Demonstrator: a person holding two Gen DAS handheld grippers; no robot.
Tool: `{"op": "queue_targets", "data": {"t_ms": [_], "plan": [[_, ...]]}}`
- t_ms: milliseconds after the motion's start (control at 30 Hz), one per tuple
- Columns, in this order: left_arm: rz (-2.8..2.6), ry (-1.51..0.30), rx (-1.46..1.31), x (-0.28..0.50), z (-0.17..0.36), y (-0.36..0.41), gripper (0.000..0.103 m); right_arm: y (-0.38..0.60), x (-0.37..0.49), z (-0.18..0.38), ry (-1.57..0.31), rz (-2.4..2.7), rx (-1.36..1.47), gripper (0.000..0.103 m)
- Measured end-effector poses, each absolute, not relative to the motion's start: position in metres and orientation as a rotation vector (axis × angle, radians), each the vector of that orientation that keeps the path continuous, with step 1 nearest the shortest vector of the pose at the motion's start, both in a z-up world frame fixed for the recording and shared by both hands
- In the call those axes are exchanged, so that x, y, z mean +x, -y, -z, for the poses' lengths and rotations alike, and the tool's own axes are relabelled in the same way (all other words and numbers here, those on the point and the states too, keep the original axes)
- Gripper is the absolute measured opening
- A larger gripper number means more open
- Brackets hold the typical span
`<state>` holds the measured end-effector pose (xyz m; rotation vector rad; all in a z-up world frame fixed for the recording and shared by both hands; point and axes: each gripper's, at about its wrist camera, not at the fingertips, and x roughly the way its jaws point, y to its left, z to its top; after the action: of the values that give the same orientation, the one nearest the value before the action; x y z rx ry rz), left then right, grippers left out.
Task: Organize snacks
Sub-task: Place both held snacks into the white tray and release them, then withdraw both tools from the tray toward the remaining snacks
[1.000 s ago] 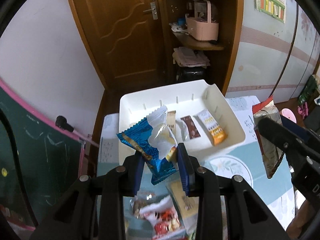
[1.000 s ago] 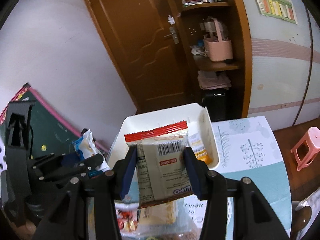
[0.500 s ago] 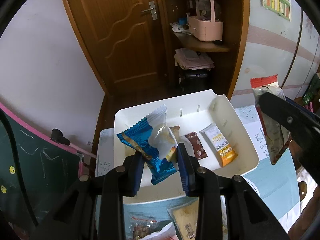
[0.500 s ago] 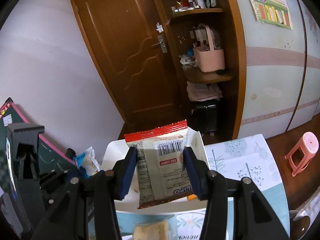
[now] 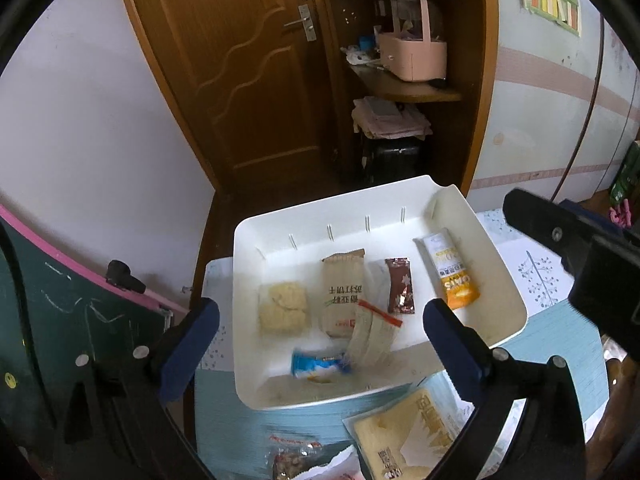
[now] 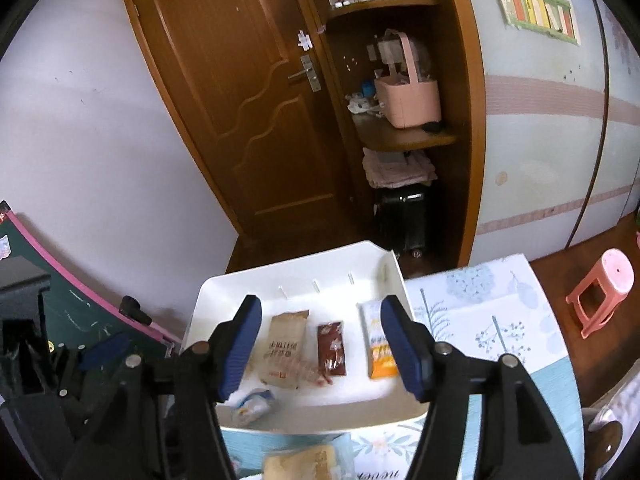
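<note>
snacks in the white tray look light, crinkly, slippery; pinch edge seams; both grippers' fingers spread wide, empty.

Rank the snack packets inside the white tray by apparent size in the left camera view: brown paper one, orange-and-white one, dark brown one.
1. Brown paper packet
2. Orange-and-white packet
3. Dark brown packet

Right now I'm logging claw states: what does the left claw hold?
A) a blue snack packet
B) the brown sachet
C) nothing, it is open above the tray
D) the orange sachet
C: the left claw stands wide open and empty, while the blue snack packet lies in the white tray.
</note>
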<state>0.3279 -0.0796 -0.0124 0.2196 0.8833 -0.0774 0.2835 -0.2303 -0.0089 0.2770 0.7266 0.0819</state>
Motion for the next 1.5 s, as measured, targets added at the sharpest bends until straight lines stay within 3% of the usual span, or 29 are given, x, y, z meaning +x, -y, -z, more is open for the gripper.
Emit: {"op": "queue_targets", "data": {"t_ms": [400,967,1233,1500], "plan": [[0.068,-0.862,0.196,0.284,-0.005,0.079,0.101,0.232,0.249,0.007,-0.749,-0.106,0.281,0.063],[0.051,-0.85,0.107,0.159,-0.016,0.067,0.101,0.254,0.14,-0.004,-0.754,-0.096,0.24,0.062],[0.013,-0.903,0.058,0.116,0.012,0.043,0.101,0.264,0.1,0.023,-0.823,-0.091,0.22,0.062],[-0.051,-1.042,0.047,0.091,0.077,0.019,0.101,0.262,0.081,0.071,-0.933,-0.097,0.184,0.062]]}}
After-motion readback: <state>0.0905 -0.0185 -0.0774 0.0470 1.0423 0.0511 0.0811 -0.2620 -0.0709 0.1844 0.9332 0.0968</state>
